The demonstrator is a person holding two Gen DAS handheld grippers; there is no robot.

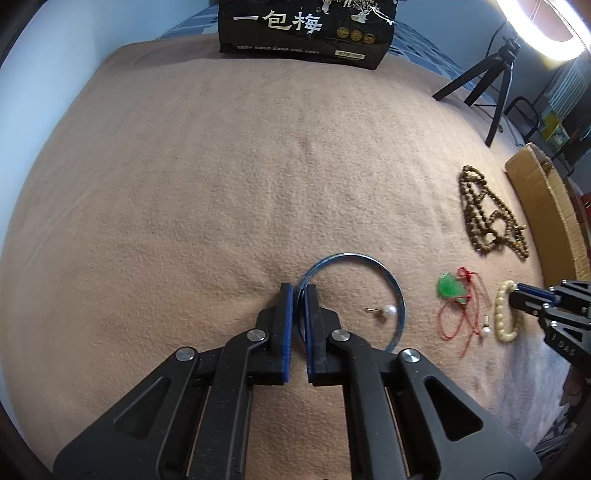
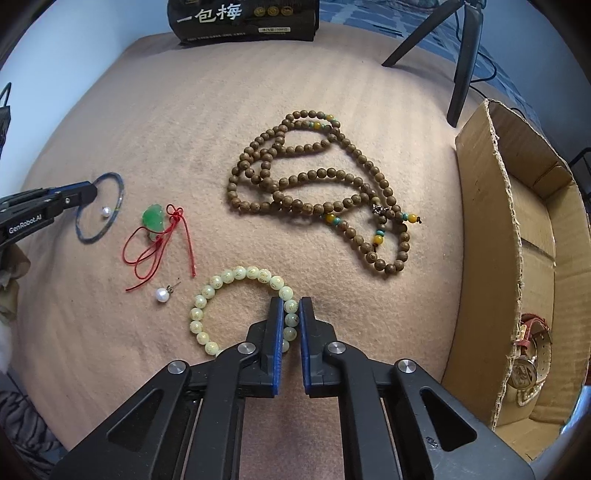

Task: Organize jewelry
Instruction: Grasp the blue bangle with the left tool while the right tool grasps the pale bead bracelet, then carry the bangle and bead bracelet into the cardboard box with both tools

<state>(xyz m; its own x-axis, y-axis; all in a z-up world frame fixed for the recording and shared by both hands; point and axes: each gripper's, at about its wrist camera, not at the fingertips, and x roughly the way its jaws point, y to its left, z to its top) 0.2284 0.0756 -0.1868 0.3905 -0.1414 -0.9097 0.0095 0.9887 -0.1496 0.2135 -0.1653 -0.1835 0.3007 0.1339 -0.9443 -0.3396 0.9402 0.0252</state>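
Observation:
My left gripper (image 1: 300,291) is shut on the left rim of a thin blue bangle (image 1: 384,269) that lies on the tan blanket. A pearl earring (image 1: 388,310) rests inside the bangle's ring. My right gripper (image 2: 291,304) is shut on the right side of a pale green bead bracelet (image 2: 236,275), with beads pinched between the blue pads. Left of that bracelet lie a second pearl earring (image 2: 161,294) and a green jade pendant (image 2: 153,218) on a red cord. A long brown wooden bead necklace (image 2: 314,184) is spread out farther back.
An open cardboard box (image 2: 509,229) stands at the right and holds a wristwatch (image 2: 528,354). A black snack bag (image 1: 306,33) stands at the blanket's far edge. A black tripod (image 1: 487,81) and a ring light (image 1: 546,33) are at the back right.

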